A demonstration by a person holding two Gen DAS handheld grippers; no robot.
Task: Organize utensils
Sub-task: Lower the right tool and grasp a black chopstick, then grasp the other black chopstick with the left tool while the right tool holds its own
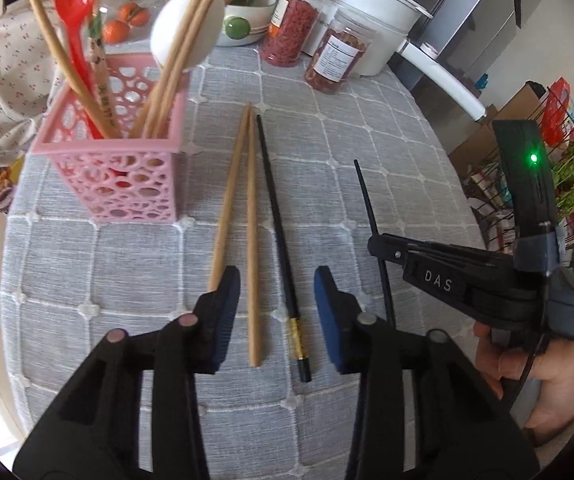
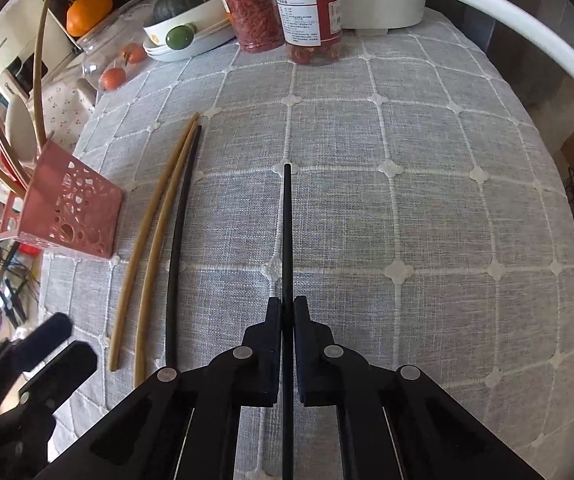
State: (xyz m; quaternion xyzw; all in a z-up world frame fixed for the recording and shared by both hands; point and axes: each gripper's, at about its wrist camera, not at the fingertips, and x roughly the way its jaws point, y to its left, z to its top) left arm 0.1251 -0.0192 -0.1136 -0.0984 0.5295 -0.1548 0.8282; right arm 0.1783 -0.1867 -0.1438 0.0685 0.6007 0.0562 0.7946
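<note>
Jaws of right gripper clamped tight on black chopstick, tip pointing ahead over grey tablecloth. Left gripper part open, pads clear, straddling one wooden chopstick and second black chopstick; other wooden chopstick under left pad. Pink holder ahead-left, already stuffed with utensils.
</note>
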